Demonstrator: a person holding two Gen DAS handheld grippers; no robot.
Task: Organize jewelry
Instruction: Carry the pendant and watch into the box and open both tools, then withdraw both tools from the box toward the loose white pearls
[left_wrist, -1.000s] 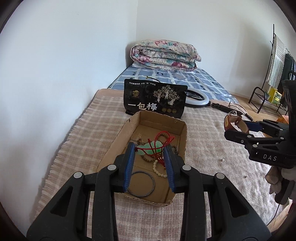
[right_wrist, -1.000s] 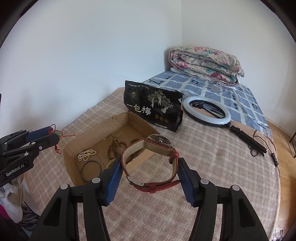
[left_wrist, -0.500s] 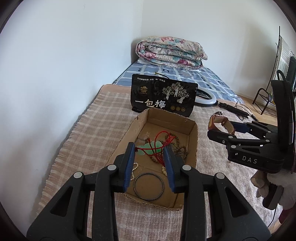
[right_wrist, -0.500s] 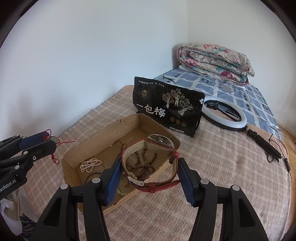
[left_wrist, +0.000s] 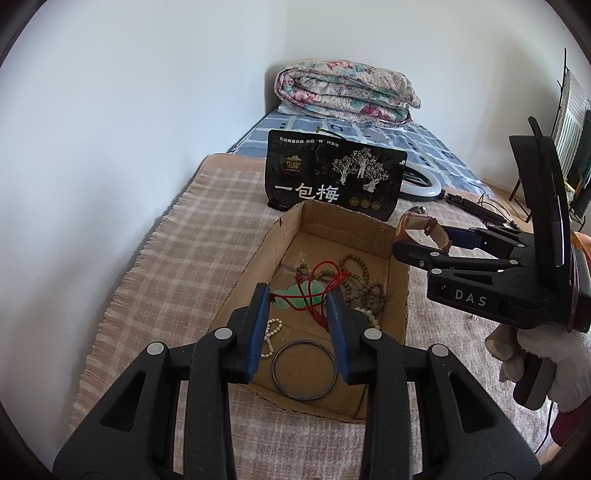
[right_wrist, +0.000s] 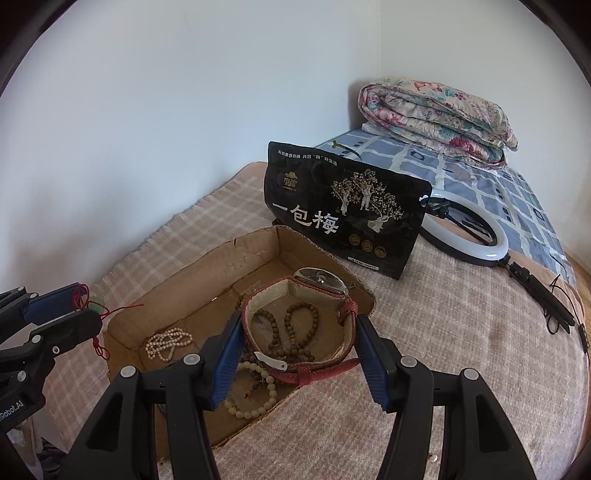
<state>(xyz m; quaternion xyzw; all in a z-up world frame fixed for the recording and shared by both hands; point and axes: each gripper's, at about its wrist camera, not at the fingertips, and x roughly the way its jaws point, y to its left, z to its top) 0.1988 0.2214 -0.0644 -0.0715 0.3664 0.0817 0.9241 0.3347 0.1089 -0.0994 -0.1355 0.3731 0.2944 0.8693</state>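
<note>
My left gripper (left_wrist: 298, 306) is shut on a green jade pendant (left_wrist: 295, 296) with a red cord, held over the near part of an open cardboard box (left_wrist: 255, 258). My right gripper (right_wrist: 298, 332) is shut on a red-strapped wristwatch (right_wrist: 320, 281) and holds it over the box's (right_wrist: 184, 273) right rim; it shows in the left wrist view (left_wrist: 424, 236) at the box's far right corner. In the box lie brown bead strings (left_wrist: 364, 284), a white pearl string (right_wrist: 166, 341), pale beads (right_wrist: 255, 402) and a dark bangle (left_wrist: 303, 370).
The box sits on a plaid blanket (left_wrist: 192, 236) next to a white wall. A black snack bag (right_wrist: 343, 210) stands behind the box. A ring light (right_wrist: 476, 236) with its stand lies to the right. A folded floral quilt (right_wrist: 436, 114) lies on the far bed.
My right gripper has carried the watch leftward to above the box's right side. My left gripper has stayed over the box with the pendant, shifting slightly nearer.
</note>
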